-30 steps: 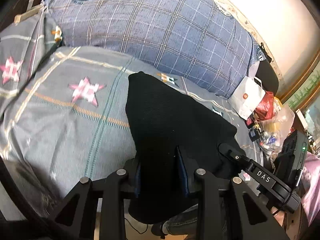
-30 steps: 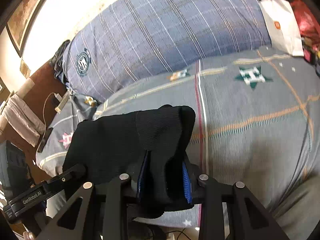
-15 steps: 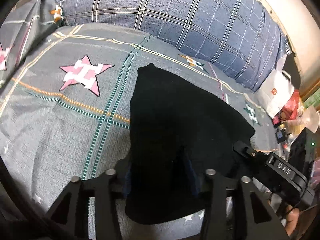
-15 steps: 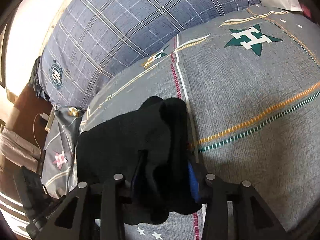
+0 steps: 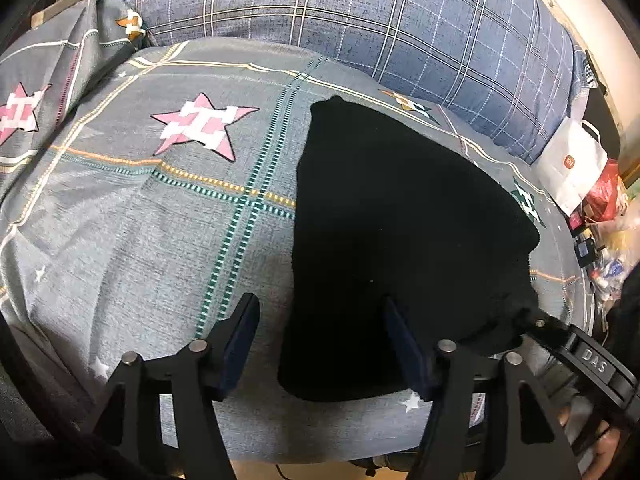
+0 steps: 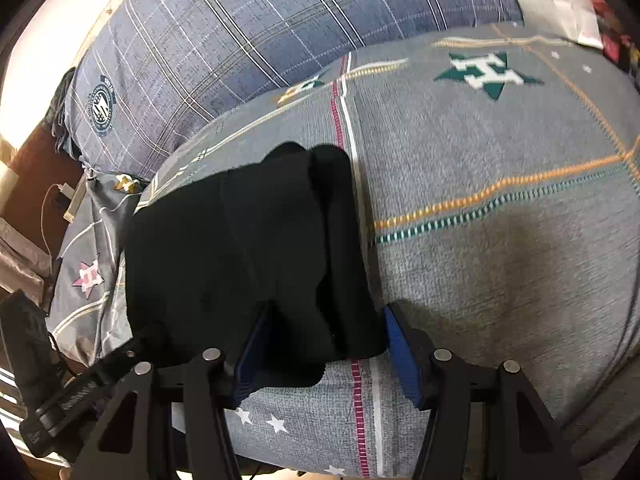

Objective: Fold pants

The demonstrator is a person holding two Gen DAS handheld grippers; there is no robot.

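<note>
The black pants lie folded into a thick dark bundle on the grey star-patterned bedcover. My left gripper hangs low over their near left corner. Its jaws are opening: the left pad stands clear on the cover, and the right pad sits over the cloth without pinching it. In the right wrist view the pants end in a thicker fold on the right. My right gripper straddles that near corner, its jaws opening, with slack cloth between the blue pads.
A big blue plaid pillow lies along the far side of the bed. A white paper bag and cluttered small items stand at the right. The bed's near edge runs just below the grippers. A charger cable lies at the left.
Both grippers have sunk toward the bed and tipped further down. Their jaws have widened and let go of the pants, which now rest flat on the cover.
</note>
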